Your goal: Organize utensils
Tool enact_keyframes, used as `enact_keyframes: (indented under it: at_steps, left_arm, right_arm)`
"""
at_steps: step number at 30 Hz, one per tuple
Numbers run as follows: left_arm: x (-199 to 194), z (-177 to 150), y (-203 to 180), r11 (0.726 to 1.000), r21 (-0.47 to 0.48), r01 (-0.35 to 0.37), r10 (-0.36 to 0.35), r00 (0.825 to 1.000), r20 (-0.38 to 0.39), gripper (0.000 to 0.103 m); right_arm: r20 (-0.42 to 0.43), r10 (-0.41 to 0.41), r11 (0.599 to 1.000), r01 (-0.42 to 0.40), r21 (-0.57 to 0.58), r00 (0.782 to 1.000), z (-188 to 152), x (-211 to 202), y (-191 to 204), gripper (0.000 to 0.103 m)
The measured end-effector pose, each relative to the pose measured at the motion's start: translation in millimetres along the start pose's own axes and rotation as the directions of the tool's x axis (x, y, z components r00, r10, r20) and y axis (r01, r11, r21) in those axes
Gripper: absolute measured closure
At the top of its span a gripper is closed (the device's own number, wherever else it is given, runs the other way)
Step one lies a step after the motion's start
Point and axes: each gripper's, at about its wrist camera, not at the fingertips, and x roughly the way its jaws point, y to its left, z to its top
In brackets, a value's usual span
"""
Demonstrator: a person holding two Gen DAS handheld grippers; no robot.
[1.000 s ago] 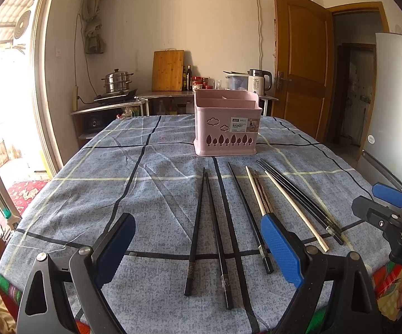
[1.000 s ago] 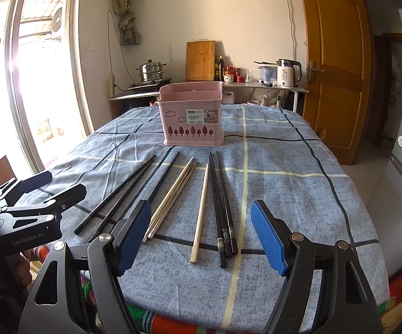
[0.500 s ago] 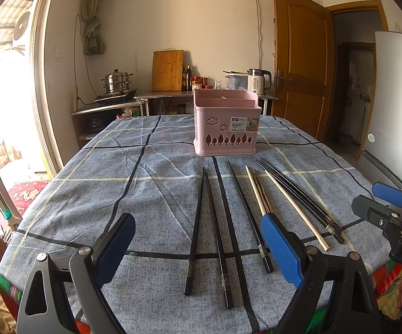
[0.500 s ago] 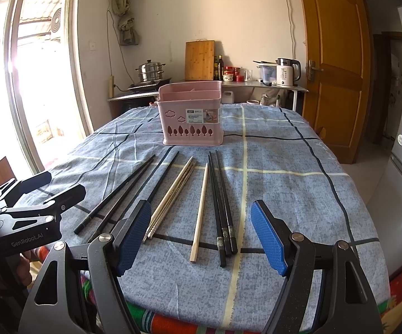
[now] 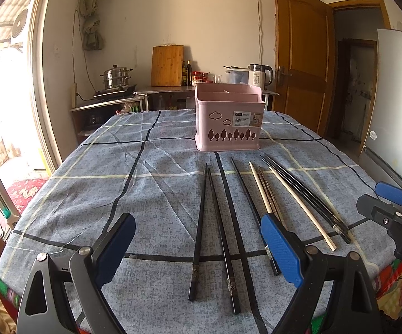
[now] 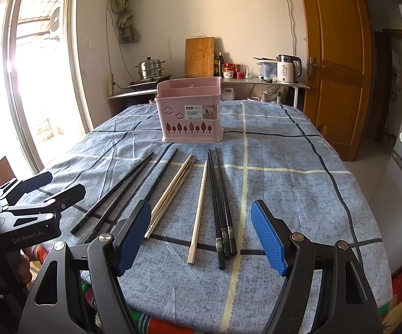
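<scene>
1. Left gripper (image 5: 198, 250) spread wide, holding nothing, above the near table edge.
2. Right gripper (image 6: 201, 239) likewise wide apart, empty.
3. Chopsticks (image 6: 198, 208) fanned flat on the blue tablecloth (image 6: 284, 194).
4. Pink basket (image 6: 191, 111) upright at 12 o'clock beyond them.

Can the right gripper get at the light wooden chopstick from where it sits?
Probably yes: the right gripper is open, the light wooden chopstick lies flat between its fingers, nothing above it; black chopsticks crowd one side.
</scene>
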Motion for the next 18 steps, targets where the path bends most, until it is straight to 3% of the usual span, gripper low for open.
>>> enact_keyframes:
  at_steps: [9,15,18]
  left_arm:
    - [43.6,15.5,10.3,0.999,0.017,0.048,-0.047,0.996,-0.073,0.013]
    - [92.5,31.3,19.9,0.998,0.059,-0.014,0.023,0.987,-0.161,0.020]
    - [117.9,34.9,28.3,0.999,0.035,-0.009,0.017,0.971,-0.238,0.024]
  right_arm:
    - [-0.037,0.036,0.999,-0.036,0.023,0.999,16.3,27.5,-11.6,0.029]
    - [-0.077,0.012,1.000,-0.012,-0.002,0.997,32.7,56.0,-19.4,0.029]
    - [-0.110,0.002,1.000,-0.003,-0.012,0.994,42.8,74.9,-26.2,0.029]
